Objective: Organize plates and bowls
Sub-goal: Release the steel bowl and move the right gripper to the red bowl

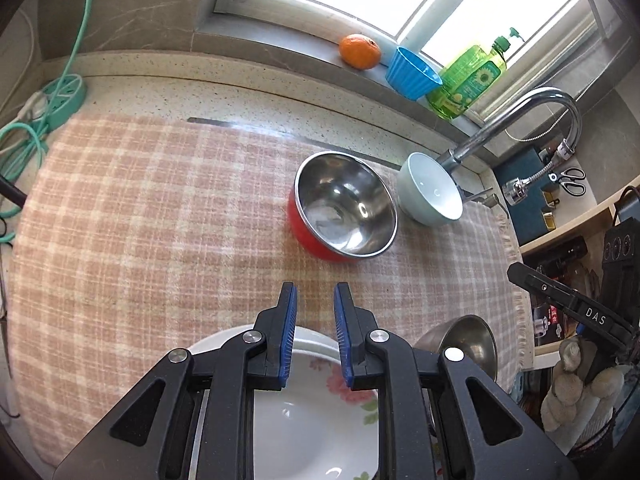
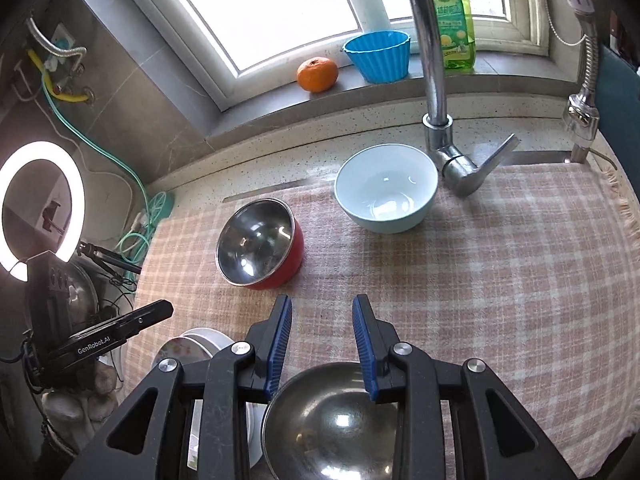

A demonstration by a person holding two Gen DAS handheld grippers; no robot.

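Red bowl [image 1: 320, 236] on pink checked cloth [image 1: 160, 208].

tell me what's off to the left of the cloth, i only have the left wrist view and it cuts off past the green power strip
Observer: A lit ring light stands there on a stand.
Operator: is the right gripper holding that steel bowl
Observer: No, the right gripper is open above the steel bowl, pads clear.
Operator: anything in the pale blue bowl
Observer: The pale blue bowl looks empty, upright by the faucet base.
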